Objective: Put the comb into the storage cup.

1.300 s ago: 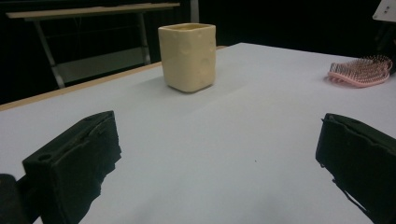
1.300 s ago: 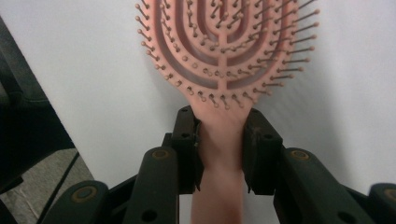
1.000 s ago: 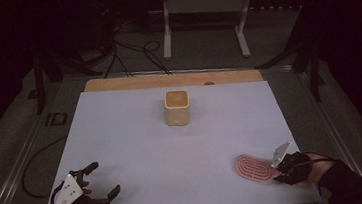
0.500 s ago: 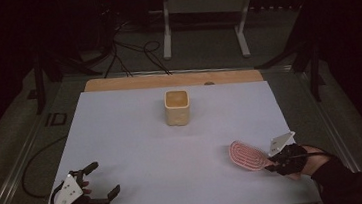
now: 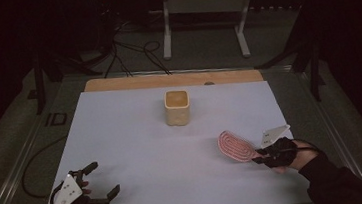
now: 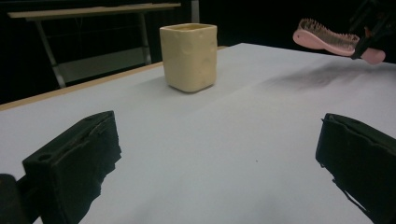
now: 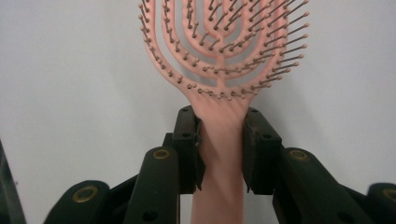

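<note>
Your cup (image 5: pixel 177 108) stands on the bench (image 5: pixel 137 141) at twelve o'clock. Your hairbrush (image 5: pixel 235 146) sits at four o'clock, well apart from it.

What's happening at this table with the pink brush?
A person works with a hand-held gripper in each hand. The right gripper is clamped on the handle of a pink hairbrush, holding it above the white table, bristles up. The left gripper rests open near the table's front edge. A yellow square cup stands upright farther back.

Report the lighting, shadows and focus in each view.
High view: dim, dark surroundings, white table lit. Left gripper view: cup sharp, near fingers soft, blurred shadow below the lifted brush. Right gripper view: evenly lit, brush bristles crisp.
</note>
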The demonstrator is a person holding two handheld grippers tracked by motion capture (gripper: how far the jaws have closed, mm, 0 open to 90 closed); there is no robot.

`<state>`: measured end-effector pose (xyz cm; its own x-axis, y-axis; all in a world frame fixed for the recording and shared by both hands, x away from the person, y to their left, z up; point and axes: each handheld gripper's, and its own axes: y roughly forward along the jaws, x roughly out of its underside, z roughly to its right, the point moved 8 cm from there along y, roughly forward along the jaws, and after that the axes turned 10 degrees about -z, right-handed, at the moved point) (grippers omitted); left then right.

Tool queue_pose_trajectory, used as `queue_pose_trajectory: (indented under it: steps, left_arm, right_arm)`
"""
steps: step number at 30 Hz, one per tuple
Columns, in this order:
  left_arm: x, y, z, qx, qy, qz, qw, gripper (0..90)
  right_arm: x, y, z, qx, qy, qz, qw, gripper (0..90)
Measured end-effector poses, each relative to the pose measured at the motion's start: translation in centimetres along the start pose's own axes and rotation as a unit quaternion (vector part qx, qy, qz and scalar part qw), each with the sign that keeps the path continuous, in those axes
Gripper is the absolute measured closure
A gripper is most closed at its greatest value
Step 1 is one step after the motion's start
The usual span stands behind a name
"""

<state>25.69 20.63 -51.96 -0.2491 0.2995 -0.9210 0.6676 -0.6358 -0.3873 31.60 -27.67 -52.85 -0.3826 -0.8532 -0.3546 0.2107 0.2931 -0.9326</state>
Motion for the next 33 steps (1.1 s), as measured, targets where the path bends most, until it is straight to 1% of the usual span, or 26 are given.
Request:
queue_pose_trajectory:
  steps: [1, 3, 4, 6, 7, 8, 9, 10, 11, 12, 13, 15, 16, 17, 18, 22, 23, 24, 25, 26, 27, 28, 29, 30, 32, 33]
  left_arm:
    - [0.0, 0.0, 0.0, 0.0, -0.001, 0.0, 1.0, 0.0]
    - [0.0, 0.0, 0.0, 0.0, -0.001, -0.001, 1.0, 0.0]
    - [0.0, 0.0, 0.0, 0.0, -0.001, 0.0, 1.0, 0.0]
    - [0.0, 0.0, 0.0, 0.0, -0.001, 0.0, 1.0, 0.0]
    - [0.0, 0.0, 0.0, 0.0, -0.001, 0.0, 1.0, 0.0]
    - [0.0, 0.0, 0.0, 0.0, -0.002, 0.0, 1.0, 0.0]
    - [0.0, 0.0, 0.0, 0.0, -0.002, -0.001, 1.0, 0.0]
    - [0.0, 0.0, 0.0, 0.0, -0.003, -0.001, 1.0, 0.0]
    - [0.0, 0.1, 0.0, 0.001, -0.003, -0.001, 1.0, 0.0]
    - [0.0, 0.1, 0.0, 0.001, -0.004, -0.001, 1.0, 0.0]
    - [0.0, 0.1, 0.0, 0.001, -0.004, -0.001, 1.0, 0.0]
    - [0.0, 0.0, 0.0, 0.0, -0.004, -0.001, 1.0, 0.0]
    - [0.1, 0.0, -0.1, 0.0, -0.004, -0.001, 1.0, 0.0]
    - [0.1, 0.0, -0.1, -0.001, -0.004, -0.001, 1.0, 0.0]
    - [0.1, 0.0, -0.1, -0.001, -0.004, -0.001, 1.0, 0.0]
    - [0.0, 0.0, -0.1, 0.0, -0.005, 0.0, 1.0, 0.0]
    - [0.0, 0.0, -0.1, 0.0, -0.006, 0.0, 1.0, 0.0]
    - [0.0, 0.0, -0.1, 0.0, -0.006, 0.0, 1.0, 0.0]
    - [0.0, 0.0, -0.1, 0.0, -0.006, 0.0, 1.0, 0.0]
    - [0.1, 0.0, -0.1, 0.0, -0.006, 0.0, 1.0, 0.0]
    - [0.1, 0.0, -0.1, 0.0, -0.006, 0.0, 1.0, 0.0]
    - [0.1, 0.0, -0.1, 0.0, -0.006, -0.001, 1.0, 0.0]
    - [0.1, 0.0, -0.1, -0.001, -0.006, -0.001, 1.0, 0.0]
    - [0.1, 0.0, -0.1, -0.001, -0.006, -0.001, 1.0, 0.0]
    - [0.1, 0.0, -0.2, -0.001, -0.006, -0.001, 1.0, 0.0]
    - [0.1, 0.0, -0.1, -0.001, -0.006, -0.001, 1.0, 0.0]
  right_arm:
    - [-0.2, 0.0, 0.0, -0.002, -0.006, 0.004, 1.0, 70.6]
    - [-0.7, -0.1, 0.0, 0.001, 0.003, 0.015, 0.9999, 70.6]
    - [-0.9, -0.1, 0.0, 0.002, -0.001, 0.019, 0.9998, 70.7]
    - [-1.4, -0.3, 0.1, 0.003, 0.004, 0.029, 0.9996, 70.6]
    - [-1.6, -0.3, 0.1, 0.009, 0.001, 0.034, 0.9994, 70.6]
    - [-1.9, -0.4, 0.2, 0.01, 0.007, 0.039, 0.9992, 70.6]
    - [-2.1, -0.5, 0.2, 0.006, 0.003, 0.041, 0.9991, 70.6]
    - [-2.4, -0.6, 0.3, 0.014, 0.003, 0.047, 0.9988, 70.6]
    - [-2.6, -0.7, 0.4, 0.013, 0.007, 0.05, 0.9986, 70.6]
    - [-2.8, -0.8, 0.4, 0.014, 0.002, 0.055, 0.9984, 70.6]
    - [-3.1, -1.0, 0.4, 0.018, 0.01, 0.061, 0.9979, 70.7]
    - [-3.6, -1.2, 0.4, 0.019, 0.009, 0.071, 0.9972, 70.7]
    - [-3.9, -1.3, 0.5, 0.021, 0.015, 0.077, 0.9967, 70.7]
    - [-4.1, -1.4, 0.5, 0.015, 0.013, 0.081, 0.9965, 70.7]
    - [-4.4, -1.6, 0.6, 0.021, 0.013, 0.087, 0.9959, 70.7]
    - [-5.4, -2.0, 0.9, 0.026, 0.022, 0.106, 0.9937, 70.6]
    - [-5.6, -2.2, 0.9, 0.03, 0.019, 0.111, 0.9932, 70.7]
    - [-5.9, -2.3, 1.1, 0.035, 0.027, 0.117, 0.9922, 70.7]
    - [-6.2, -2.4, 1.1, 0.029, 0.031, 0.121, 0.9917, 70.6]
    - [-6.4, -2.5, 1.2, 0.035, 0.029, 0.126, 0.991, 70.6]
    - [-6.7, -2.6, 1.3, 0.035, 0.038, 0.132, 0.9899, 70.7]
    - [-7.0, -2.7, 1.4, 0.034, 0.034, 0.137, 0.9894, 70.6]
    - [-7.3, -2.9, 1.6, 0.041, 0.035, 0.143, 0.9882, 70.7]
    - [-7.7, -3.0, 1.6, 0.038, 0.038, 0.149, 0.9874, 70.7]
    - [-8.3, -3.2, 1.9, 0.051, 0.04, 0.158, 0.9854, 70.7]
    - [-8.7, -3.3, 2.0, 0.048, 0.041, 0.161, 0.985, 70.7]
